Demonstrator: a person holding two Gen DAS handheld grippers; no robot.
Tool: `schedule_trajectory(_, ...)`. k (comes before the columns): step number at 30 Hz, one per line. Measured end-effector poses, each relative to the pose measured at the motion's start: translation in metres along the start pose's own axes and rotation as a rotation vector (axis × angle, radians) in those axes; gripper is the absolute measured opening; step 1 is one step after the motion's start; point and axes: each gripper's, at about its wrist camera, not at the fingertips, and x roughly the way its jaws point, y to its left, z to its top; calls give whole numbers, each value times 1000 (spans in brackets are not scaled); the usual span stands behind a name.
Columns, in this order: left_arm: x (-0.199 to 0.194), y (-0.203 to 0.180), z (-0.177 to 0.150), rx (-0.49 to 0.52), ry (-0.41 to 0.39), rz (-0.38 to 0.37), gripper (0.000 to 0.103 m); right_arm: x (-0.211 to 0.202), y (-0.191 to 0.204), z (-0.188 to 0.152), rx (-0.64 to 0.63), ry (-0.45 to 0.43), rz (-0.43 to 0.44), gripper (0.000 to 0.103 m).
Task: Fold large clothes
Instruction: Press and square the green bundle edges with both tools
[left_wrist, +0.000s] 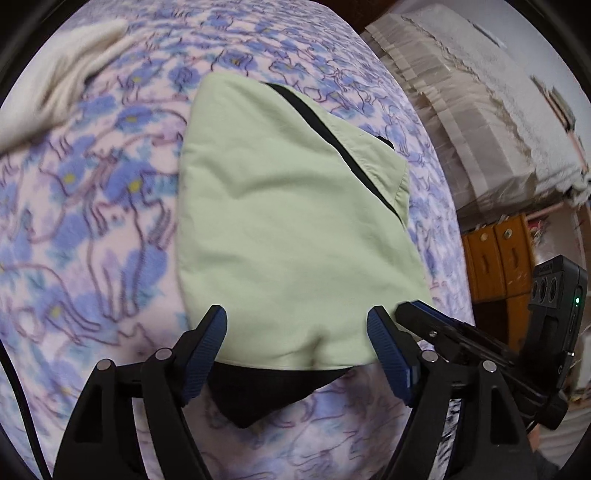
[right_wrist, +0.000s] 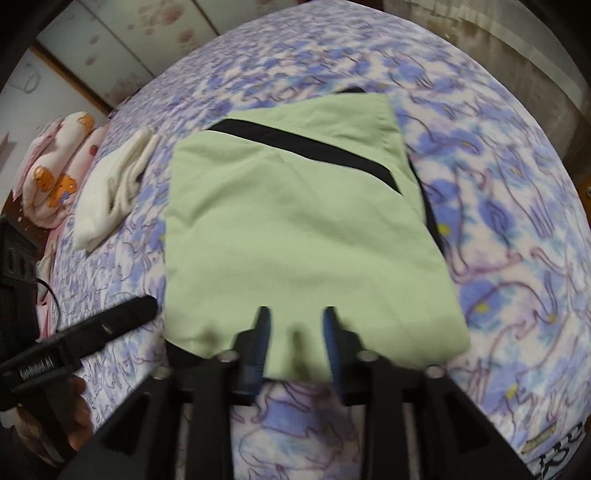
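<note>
A light green garment (left_wrist: 288, 221) with a black stripe and black lining lies folded flat on the bed. My left gripper (left_wrist: 297, 317) hangs over its near edge, jaws wide apart, and the cloth lies between and below the blue pads without being pinched. In the right wrist view the same garment (right_wrist: 295, 221) fills the middle. My right gripper (right_wrist: 297, 314) stands over its near edge with a narrower gap, and nothing is clamped. The right gripper's finger (left_wrist: 417, 310) shows just right of the left one. The left gripper's black finger (right_wrist: 140, 306) reaches in at the garment's left corner.
A blue and purple floral blanket (left_wrist: 92, 221) covers the bed. A folded white cloth (right_wrist: 114, 199) lies at the far left. Bear-print bedding (right_wrist: 55, 170) sits beyond the bed's left edge. A wooden cabinet (left_wrist: 495, 258) stands to the right. A person's hand (right_wrist: 77, 406) holds the left tool.
</note>
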Motion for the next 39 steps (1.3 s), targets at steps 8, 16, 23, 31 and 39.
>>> schedule_trajectory(8, 23, 14, -3, -46, -51, -6, 78, 35, 12, 16, -65, 2, 47, 32)
schedule_trajectory(16, 36, 15, 3, 61, -90, 69, 79, 51, -38, 26, -80, -37, -226, 30)
schedule_trajectory(23, 39, 16, 11, 82, -83, 76, 79, 46, -60, 26, -50, -14, -198, 16)
schedule_trajectory(31, 40, 16, 12, 82, -78, 79, 79, 49, -60, 26, -23, -19, -180, 28)
schedule_trajectory(39, 34, 23, 16, -8, -36, 54, 79, 40, -56, 23, 15, -20, -112, 30)
